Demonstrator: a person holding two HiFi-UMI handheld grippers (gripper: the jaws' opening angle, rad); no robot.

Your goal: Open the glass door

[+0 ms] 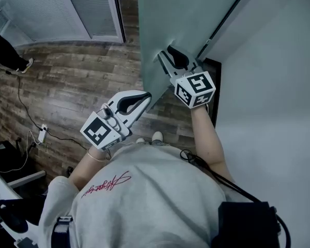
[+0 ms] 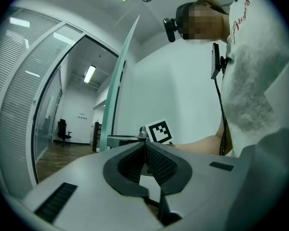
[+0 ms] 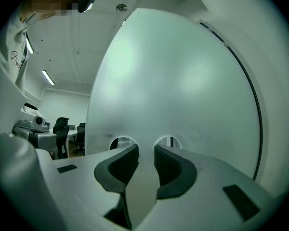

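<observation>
The frosted glass door stands swung away from the dark door frame, and the left gripper view shows it edge-on. My right gripper points level at the door's face with its tips at the glass. In the right gripper view its jaws stand apart, with only frosted glass showing in the gap. Two round clear spots flank the tips. My left gripper hovers by the door's free edge, shut and empty.
A white wall runs along the right. Wood floor lies to the left, with a power strip and cable. A person's legs are at the far left by a glass partition. An office chair stands beyond.
</observation>
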